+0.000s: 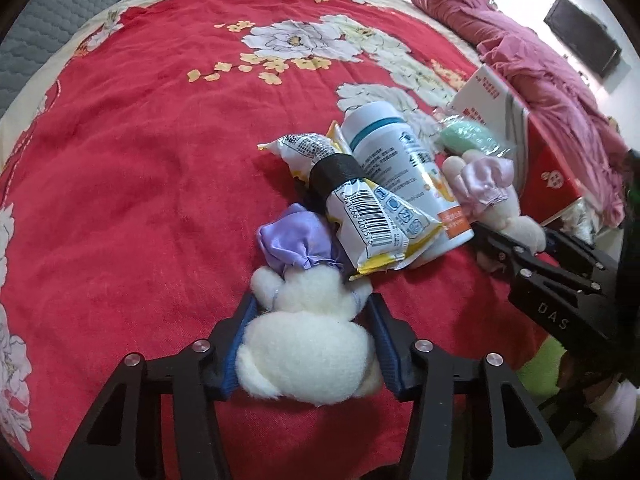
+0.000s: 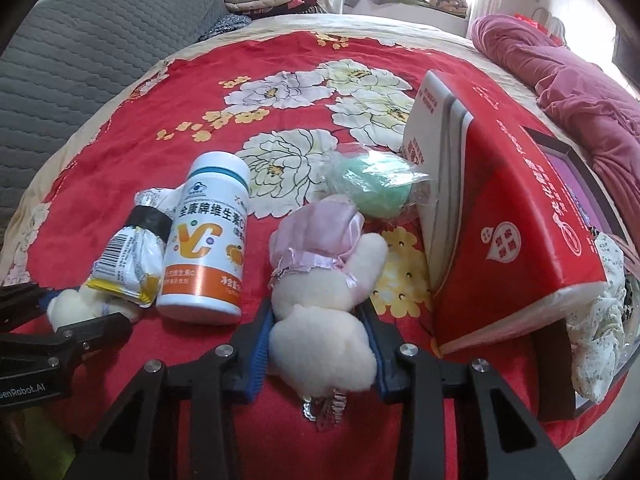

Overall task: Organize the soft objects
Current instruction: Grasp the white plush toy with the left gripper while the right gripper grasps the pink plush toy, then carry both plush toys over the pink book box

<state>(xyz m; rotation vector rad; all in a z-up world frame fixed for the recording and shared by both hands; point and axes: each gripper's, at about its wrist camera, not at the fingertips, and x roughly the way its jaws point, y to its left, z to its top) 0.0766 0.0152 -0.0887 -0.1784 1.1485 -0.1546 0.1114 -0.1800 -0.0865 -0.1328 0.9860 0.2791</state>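
White plush toys fill both jaws: left gripper (image 1: 308,344) pinches the purple-dressed bunny (image 1: 304,344), right gripper (image 2: 320,344) the pink-dressed bunny (image 2: 324,320); their faces stay hidden.

White vitamin bottle (image 2: 204,240), taped snack packet (image 1: 360,216), red box (image 2: 508,216) on floral bedspread (image 1: 140,160)

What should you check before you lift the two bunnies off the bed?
1. Left gripper pads against the purple-dress bunny: ok, pads touch both sides.
2. Right gripper pads against the pink-dress bunny: ok.
3. Purple-dress bunny free of other things: not ok, the snack packet lies over its dress.
4. Bottle clear of the pink-dress bunny: ok, a gap shows in the right wrist view.
5. Pink-dress bunny's sequin strap free: cannot tell, it hangs under the gripper.
6. Room in the red box for the bunnies: cannot tell.
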